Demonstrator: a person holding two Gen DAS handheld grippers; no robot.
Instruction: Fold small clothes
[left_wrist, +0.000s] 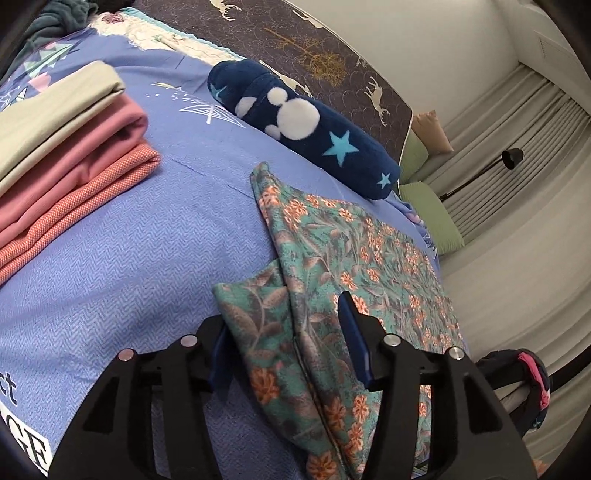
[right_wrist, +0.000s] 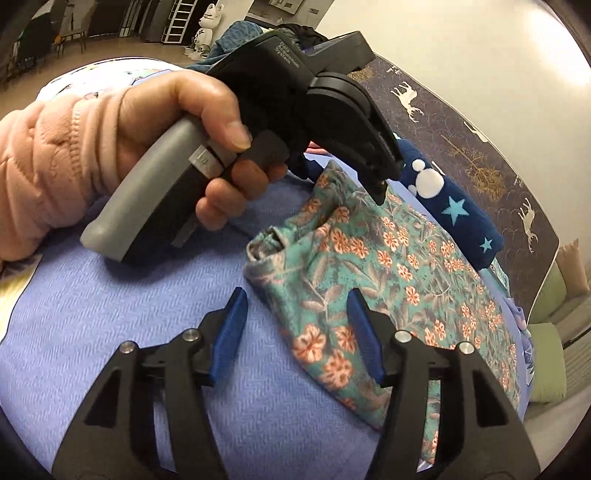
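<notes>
A teal garment with orange flowers (left_wrist: 351, 258) lies folded on the blue bedcover (left_wrist: 129, 277). My left gripper (left_wrist: 284, 317) stands open over its near edge. A raised fold sits between the fingers, with neither blue pad pressing on it. In the right wrist view the same garment (right_wrist: 388, 266) spreads to the right. My right gripper (right_wrist: 297, 295) is open astride its near left corner, one finger over the bedcover (right_wrist: 110, 350), the other over the cloth. A hand in a pink sleeve (right_wrist: 55, 166) holds the left gripper (right_wrist: 382, 188) above the garment's far edge.
A stack of folded clothes, beige, pink and coral (left_wrist: 74, 147), sits at the left. A rolled navy blanket with stars (left_wrist: 306, 129) lies behind the garment, against a dark deer-print headboard (left_wrist: 332, 48). The bed's edge runs along the right, with a dark bundle (left_wrist: 532, 387) there.
</notes>
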